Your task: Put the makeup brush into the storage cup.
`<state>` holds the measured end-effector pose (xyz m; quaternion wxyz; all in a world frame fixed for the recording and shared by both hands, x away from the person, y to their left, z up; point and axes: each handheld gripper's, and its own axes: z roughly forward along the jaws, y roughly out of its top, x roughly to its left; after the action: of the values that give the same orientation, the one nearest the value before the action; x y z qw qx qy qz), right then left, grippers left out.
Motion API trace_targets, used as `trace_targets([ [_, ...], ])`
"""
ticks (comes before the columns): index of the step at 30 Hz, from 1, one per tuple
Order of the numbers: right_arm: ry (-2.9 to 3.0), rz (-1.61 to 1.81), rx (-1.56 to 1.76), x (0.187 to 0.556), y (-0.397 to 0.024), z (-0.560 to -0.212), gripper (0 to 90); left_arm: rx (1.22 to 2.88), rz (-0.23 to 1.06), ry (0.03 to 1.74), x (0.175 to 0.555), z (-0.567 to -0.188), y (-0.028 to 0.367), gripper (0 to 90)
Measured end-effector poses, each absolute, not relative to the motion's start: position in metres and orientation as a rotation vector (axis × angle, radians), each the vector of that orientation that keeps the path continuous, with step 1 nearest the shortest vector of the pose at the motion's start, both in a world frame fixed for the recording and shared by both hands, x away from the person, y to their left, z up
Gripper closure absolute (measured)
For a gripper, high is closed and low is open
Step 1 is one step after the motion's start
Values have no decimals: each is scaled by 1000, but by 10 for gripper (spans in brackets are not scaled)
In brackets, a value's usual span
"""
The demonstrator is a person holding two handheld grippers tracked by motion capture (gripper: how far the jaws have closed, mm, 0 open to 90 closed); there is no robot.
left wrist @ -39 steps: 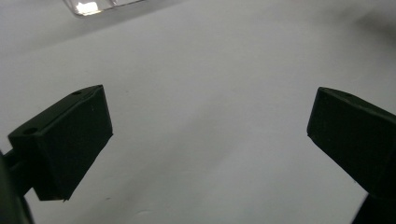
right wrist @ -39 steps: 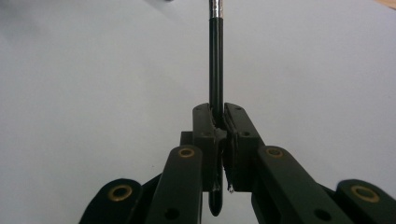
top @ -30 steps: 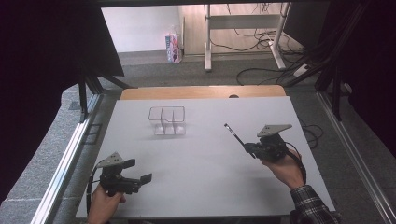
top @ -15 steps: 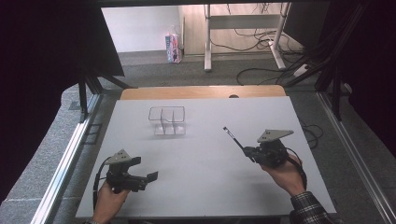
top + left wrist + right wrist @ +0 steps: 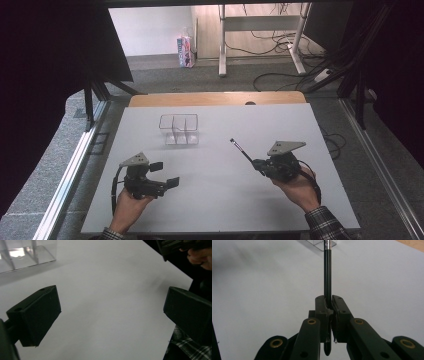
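A clear plastic organizer with compartments stands on the white table, left of centre toward the far side. Its corner also appears in the left gripper view. My left gripper hovers near the front left, jaws wide open with only bare table between them. My right gripper at the front right is shut on a thin black pen. The pen sticks out past the closed jaws, pointing toward the organizer.
A wooden strip borders the table's far edge and metal rails run along its sides. Beyond it, a small carton, desk legs and cables lie on the floor. The person's right hand appears in the left gripper view.
My left gripper has moved rightward and slightly away from the near edge, staying open. My right gripper with the pen has drifted a little toward the near edge.
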<state>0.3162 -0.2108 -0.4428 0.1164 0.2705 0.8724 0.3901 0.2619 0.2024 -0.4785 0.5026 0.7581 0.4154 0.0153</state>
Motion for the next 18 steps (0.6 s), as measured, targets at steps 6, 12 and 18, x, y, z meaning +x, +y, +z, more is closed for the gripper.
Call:
trace_targets([
  [6,2557,1172,772,314,-202,-443,838,1818,-13,985,273,-480,193,18],
  [12,2560,1215,767,312,-194,-444,837,1769,-69,965,282,-480,186,20],
  [18,2572,1255,760,309,-184,-445,837,1767,-129,915,290,-482,175,0],
])
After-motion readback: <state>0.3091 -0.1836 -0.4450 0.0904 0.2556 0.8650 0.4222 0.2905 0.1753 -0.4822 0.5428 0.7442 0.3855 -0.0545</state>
